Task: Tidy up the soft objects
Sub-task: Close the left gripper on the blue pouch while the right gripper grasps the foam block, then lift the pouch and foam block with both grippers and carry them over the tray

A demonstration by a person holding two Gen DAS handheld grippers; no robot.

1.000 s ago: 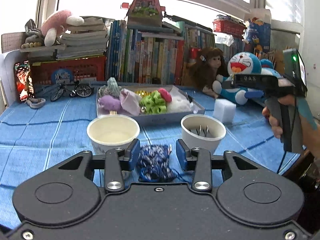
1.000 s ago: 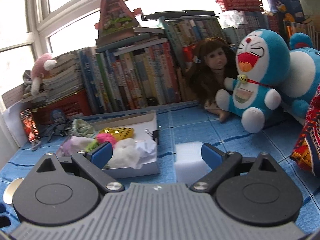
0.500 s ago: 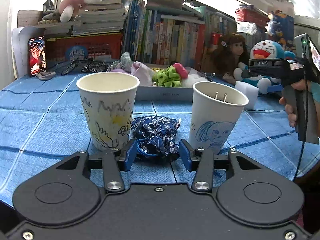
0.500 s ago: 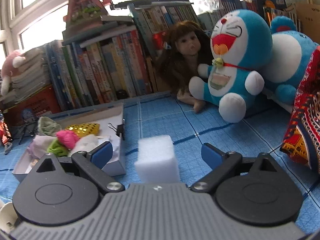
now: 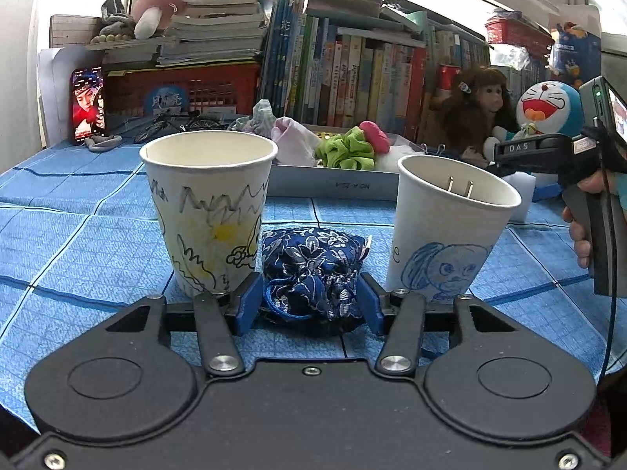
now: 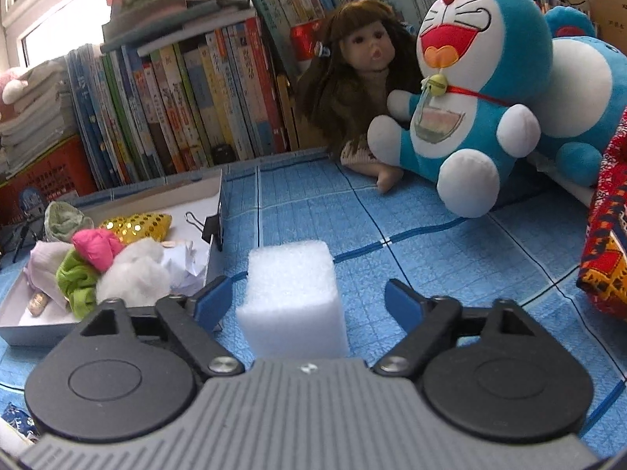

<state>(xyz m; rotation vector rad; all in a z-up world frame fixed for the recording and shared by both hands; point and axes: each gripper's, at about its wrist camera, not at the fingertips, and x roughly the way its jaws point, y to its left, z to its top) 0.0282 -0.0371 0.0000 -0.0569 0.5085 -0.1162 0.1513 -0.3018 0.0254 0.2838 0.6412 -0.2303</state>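
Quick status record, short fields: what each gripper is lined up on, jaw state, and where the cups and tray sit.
left gripper: jaws opening around blue brocade pouch, pads beside it
right gripper: jaws closing, white foam block between, gaps both sides
paper cups: scribbled cup left of pouch, elephant cup right
tray: behind cups, holds green scrunchie

Navy floral pouch [image 5: 311,270]; white foam block [image 6: 292,293]; blue checked cloth [image 6: 431,258].

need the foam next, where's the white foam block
In the right wrist view the foam block stands on the blue cloth between the closing right gripper's fingers, untouched, just right of the tray.
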